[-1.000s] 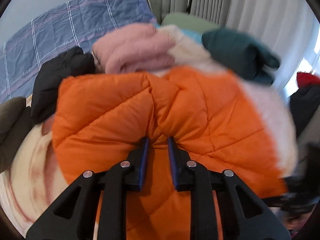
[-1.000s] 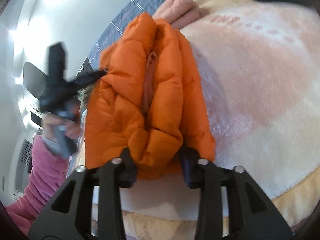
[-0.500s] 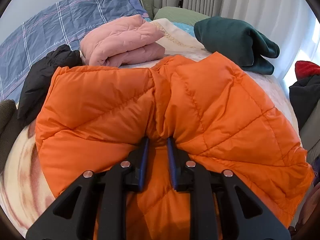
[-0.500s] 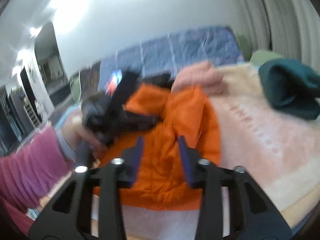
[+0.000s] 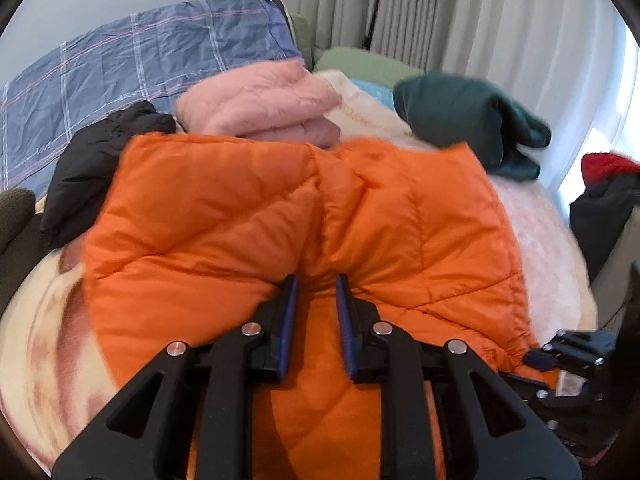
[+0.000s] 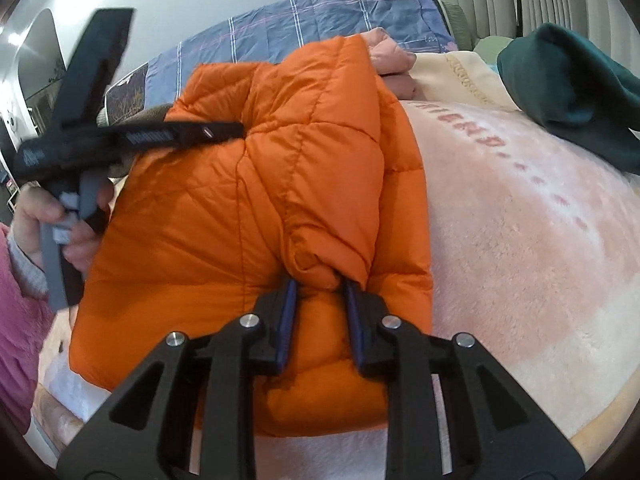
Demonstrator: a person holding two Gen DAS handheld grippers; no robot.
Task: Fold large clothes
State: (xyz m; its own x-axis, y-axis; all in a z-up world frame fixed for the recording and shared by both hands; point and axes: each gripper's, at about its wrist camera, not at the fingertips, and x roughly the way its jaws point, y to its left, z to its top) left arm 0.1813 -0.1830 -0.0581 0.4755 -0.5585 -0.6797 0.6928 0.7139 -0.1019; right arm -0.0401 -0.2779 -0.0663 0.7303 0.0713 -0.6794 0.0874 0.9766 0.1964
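An orange puffer jacket (image 5: 224, 216) lies folded on a pink and cream blanket (image 6: 520, 240) on the bed. My left gripper (image 5: 316, 284) is shut on a pinched fold at the jacket's near edge. My right gripper (image 6: 320, 288) is shut on a bunched fold at the jacket's (image 6: 208, 216) right end. The left gripper also shows in the right wrist view (image 6: 224, 132), at the jacket's left side, held by a hand. The right gripper shows at the lower right of the left wrist view (image 5: 568, 356).
A folded pink jacket (image 5: 260, 108), a black garment (image 5: 92, 168) and a dark green garment (image 5: 468, 128) lie behind the orange jacket. A blue checked pillow (image 5: 140, 72) stands at the back. Red and dark clothes (image 5: 608, 184) pile at the right by the curtain.
My right gripper let go of the thick bundle, swung away, and has now closed on a fold at the jacket's right end. My left gripper kept its grip.
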